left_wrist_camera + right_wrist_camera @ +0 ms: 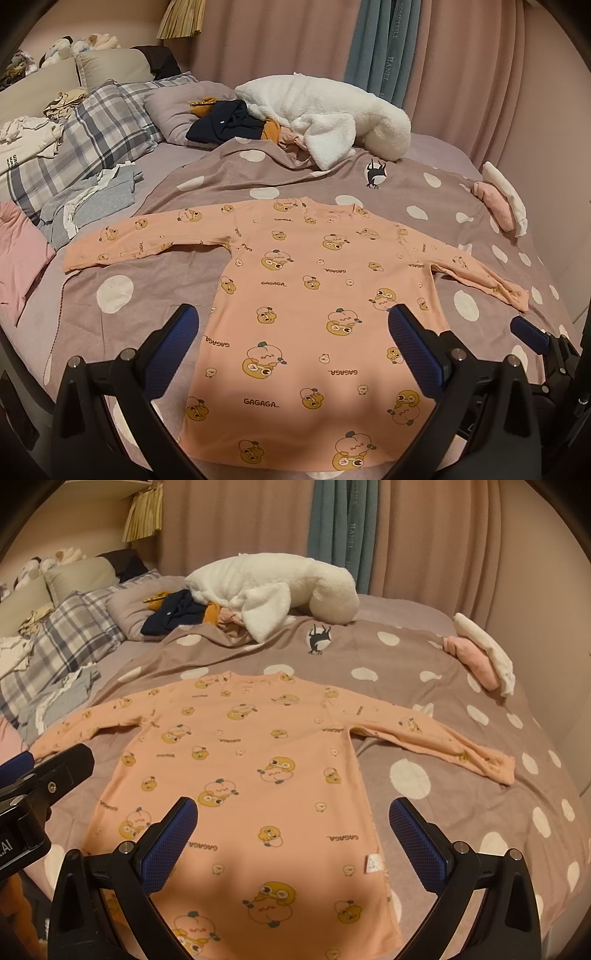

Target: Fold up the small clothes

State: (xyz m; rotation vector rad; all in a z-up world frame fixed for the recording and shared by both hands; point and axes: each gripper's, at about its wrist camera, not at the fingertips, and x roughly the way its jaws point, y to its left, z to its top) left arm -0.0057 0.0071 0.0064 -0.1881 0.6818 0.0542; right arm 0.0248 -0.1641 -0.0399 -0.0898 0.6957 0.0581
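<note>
Both grippers wide open, holding nothing; shirt flat on the bed.

Left gripper [293, 332]: blue-padded fingers spread apart above the lower half of the shirt [295, 295], no contact that I can make out. Shirt is peach, long-sleeved, laid out flat on the dotted bedspread [406, 177], both sleeves out to the sides, hem toward the cameras. Print: cartoon ducks plus repeated "GAGAGA" text. Small white tag at the right side seam near the hem, writing too small to read. Right gripper [293, 812]: same state, fingers apart, empty, over the lower part of the shirt on its right. Far side of bed, left to right: plaid pillow [92, 125], dark garment [221, 123], white fleece [325, 107], folded pink and white clothes [498, 206]. Teal curtain [384, 48] reads "HANEL".
</note>
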